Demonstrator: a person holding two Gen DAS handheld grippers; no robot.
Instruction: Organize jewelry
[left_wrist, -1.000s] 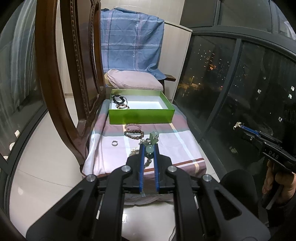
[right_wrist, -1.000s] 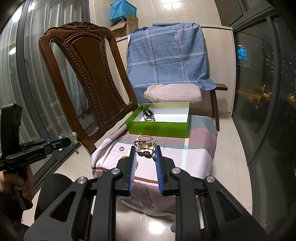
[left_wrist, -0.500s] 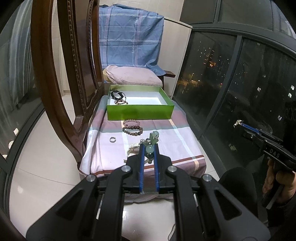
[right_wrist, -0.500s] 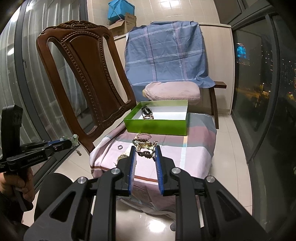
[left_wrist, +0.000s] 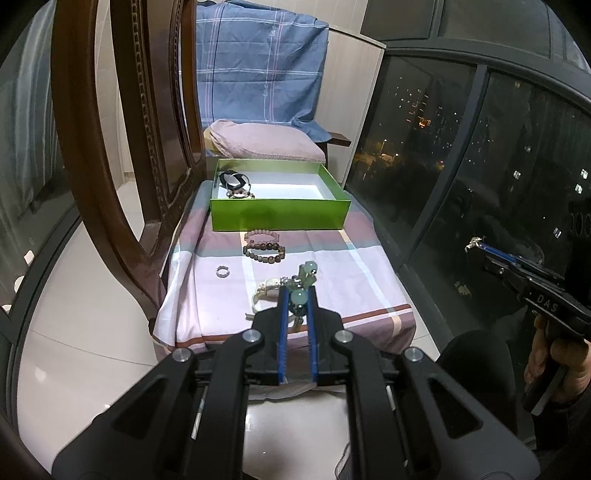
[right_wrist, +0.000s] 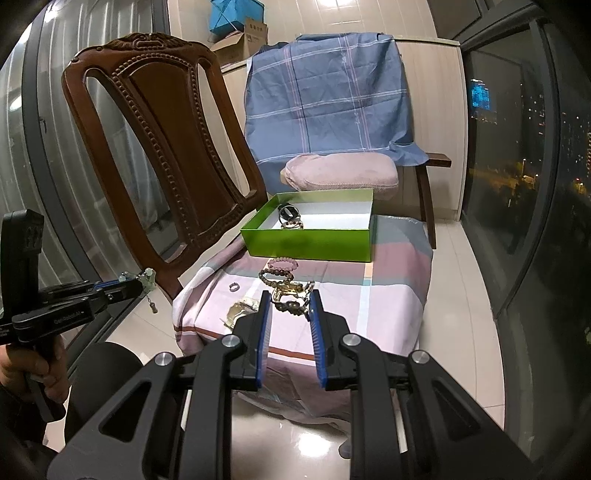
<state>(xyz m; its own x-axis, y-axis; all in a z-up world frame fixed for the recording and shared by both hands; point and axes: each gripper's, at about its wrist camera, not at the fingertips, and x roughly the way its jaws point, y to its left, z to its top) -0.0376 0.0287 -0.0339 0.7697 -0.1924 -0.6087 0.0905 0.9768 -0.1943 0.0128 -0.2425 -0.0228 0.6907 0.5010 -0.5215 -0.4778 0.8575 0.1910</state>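
Little has shifted since a second ago. Your left gripper (left_wrist: 298, 291) stays pinched on the green bead bracelet (left_wrist: 300, 295); your right gripper (right_wrist: 290, 301) clamps a gold chain piece (right_wrist: 290, 291). The green box (left_wrist: 280, 218) sits at twelve o'clock.

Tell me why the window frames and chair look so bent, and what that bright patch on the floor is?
Left wrist view: the fisheye lens bows the window frames and the wooden chair; the box's white floor is washed out by overhead light. Right wrist view: the same curving, and the bright patch is lamp glare on the glossy floor tiles; night windows stay dark.
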